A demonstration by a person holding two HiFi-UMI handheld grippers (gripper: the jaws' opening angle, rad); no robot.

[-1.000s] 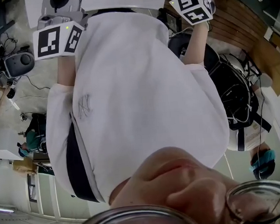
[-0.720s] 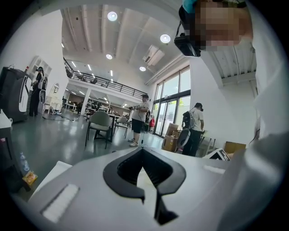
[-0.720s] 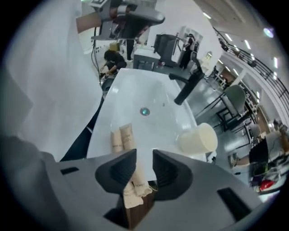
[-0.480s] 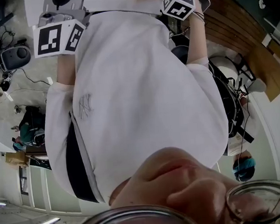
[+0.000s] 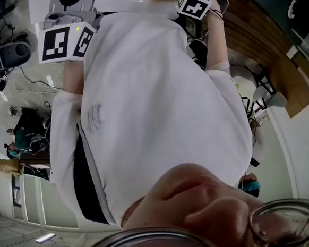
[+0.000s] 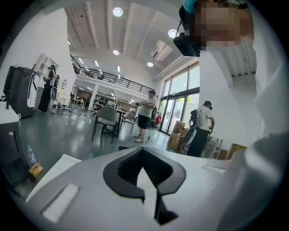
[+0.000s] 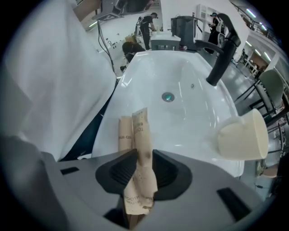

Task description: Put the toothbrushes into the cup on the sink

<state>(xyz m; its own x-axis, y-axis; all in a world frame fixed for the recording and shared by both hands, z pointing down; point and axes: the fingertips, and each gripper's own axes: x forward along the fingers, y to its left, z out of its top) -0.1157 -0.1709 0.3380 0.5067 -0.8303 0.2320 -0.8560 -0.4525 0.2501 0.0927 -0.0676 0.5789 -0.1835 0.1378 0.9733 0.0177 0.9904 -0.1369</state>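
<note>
Two paper-wrapped toothbrushes (image 7: 137, 149) sit clamped in the right gripper (image 7: 142, 157) at lower centre of its view, over the sink (image 7: 180, 122), with the cup (image 7: 241, 135) on the rim at right; the left gripper (image 6: 142, 151) has its jaws together on nothing. The toothbrushes look light and stiff, but their thin sleeves probably crumple and slip, so a mid-length hold seems best. Compared with a second ago, the right marker cube (image 5: 194, 0) in the head view's upper right sits further left and is turned, while the left marker cube (image 5: 65, 42) has scarcely shifted.

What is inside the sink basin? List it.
The basin holds only its drain and a small overflow hole. The wrapped toothbrushes in the right claw cover part of its near wall, so that patch cannot be checked.
</note>
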